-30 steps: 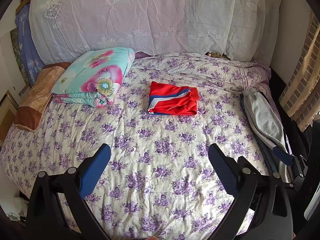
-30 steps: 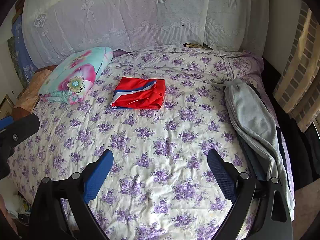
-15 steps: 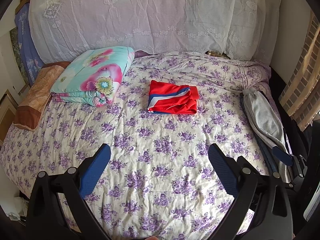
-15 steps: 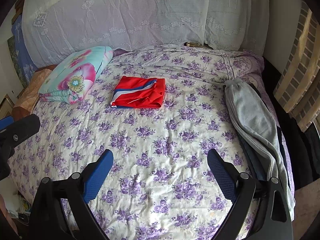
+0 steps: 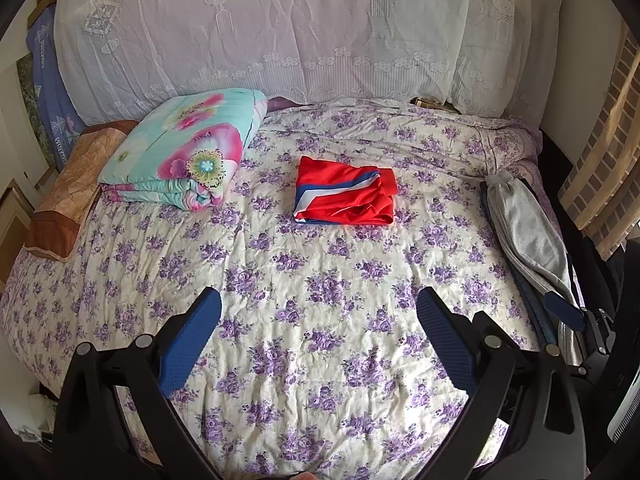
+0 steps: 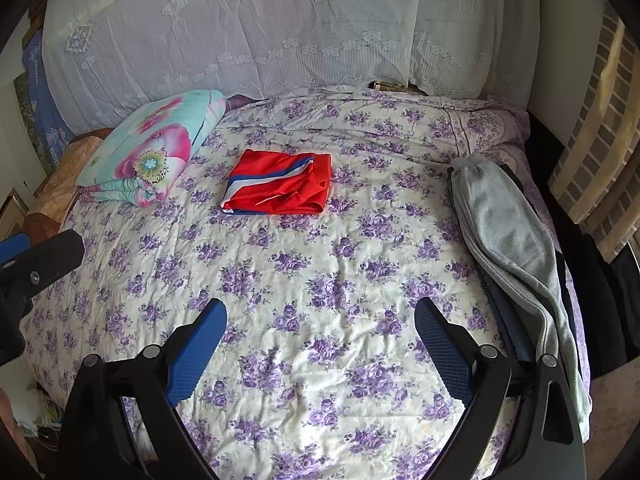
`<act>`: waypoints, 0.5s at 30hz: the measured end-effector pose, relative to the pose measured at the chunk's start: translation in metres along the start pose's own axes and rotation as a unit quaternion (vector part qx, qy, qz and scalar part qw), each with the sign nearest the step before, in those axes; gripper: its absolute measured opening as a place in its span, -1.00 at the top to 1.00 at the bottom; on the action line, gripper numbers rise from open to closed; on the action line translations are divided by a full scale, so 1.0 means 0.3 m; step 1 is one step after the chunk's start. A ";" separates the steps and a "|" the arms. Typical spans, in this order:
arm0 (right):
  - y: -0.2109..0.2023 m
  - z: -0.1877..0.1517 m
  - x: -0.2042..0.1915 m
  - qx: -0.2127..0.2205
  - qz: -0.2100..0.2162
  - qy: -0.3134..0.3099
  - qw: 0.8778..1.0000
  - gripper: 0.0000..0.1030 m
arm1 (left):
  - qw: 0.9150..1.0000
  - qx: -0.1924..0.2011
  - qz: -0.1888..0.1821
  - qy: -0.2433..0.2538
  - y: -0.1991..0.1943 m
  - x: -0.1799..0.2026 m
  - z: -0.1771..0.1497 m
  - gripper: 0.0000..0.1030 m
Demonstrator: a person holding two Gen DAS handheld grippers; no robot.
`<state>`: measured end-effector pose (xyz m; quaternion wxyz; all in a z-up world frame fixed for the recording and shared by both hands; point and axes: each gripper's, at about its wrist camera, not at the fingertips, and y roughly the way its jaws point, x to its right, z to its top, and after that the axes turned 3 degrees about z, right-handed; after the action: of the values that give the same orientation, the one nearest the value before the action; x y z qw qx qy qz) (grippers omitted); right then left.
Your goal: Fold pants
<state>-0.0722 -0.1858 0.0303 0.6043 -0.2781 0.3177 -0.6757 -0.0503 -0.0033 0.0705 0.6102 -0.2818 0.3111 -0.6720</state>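
Red pants (image 5: 346, 196) (image 6: 280, 188) with a blue and white stripe lie folded into a flat packet on the purple-flowered bedspread (image 5: 320, 280), towards the far middle of the bed. My left gripper (image 5: 318, 312) hovers open over the near part of the bed, well short of the packet, nothing between its blue pads. My right gripper (image 6: 320, 320) is open too, at about the same distance from the pants. A grey garment (image 6: 508, 240) (image 5: 528, 236) lies stretched along the bed's right edge on top of darker cloth.
A folded turquoise floral quilt (image 5: 184, 152) and an orange-brown pillow (image 5: 68, 204) sit at the far left. A white lace cover (image 5: 300, 28) hangs over the headboard. Part of the left gripper (image 6: 36, 264) shows at the right wrist view's left edge.
Both views have shifted very slightly; the bed and red pants sit a touch lower in the left wrist view. Nothing was grasped or released.
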 end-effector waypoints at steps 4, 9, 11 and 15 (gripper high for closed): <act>0.001 0.002 0.001 0.000 0.000 0.000 1.000 -0.85 | 1.000 -0.001 0.000 0.001 0.002 -0.002 0.002 -0.85; 0.003 -0.002 -0.005 -0.001 -0.001 0.002 1.000 -0.85 | 1.000 -0.001 0.000 0.001 0.005 -0.005 0.000 -0.85; 0.003 -0.001 -0.006 -0.001 -0.002 0.002 1.000 -0.85 | 1.000 -0.002 -0.001 0.001 0.007 -0.006 -0.001 -0.85; 0.005 -0.011 -0.011 -0.001 -0.002 0.002 1.000 -0.85 | 1.000 -0.002 -0.001 0.001 0.009 -0.008 0.003 -0.85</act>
<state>-0.0734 -0.1824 0.0270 0.6021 -0.2777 0.3192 -0.6771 -0.0476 -0.0011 0.0691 0.6087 -0.2822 0.3128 -0.6723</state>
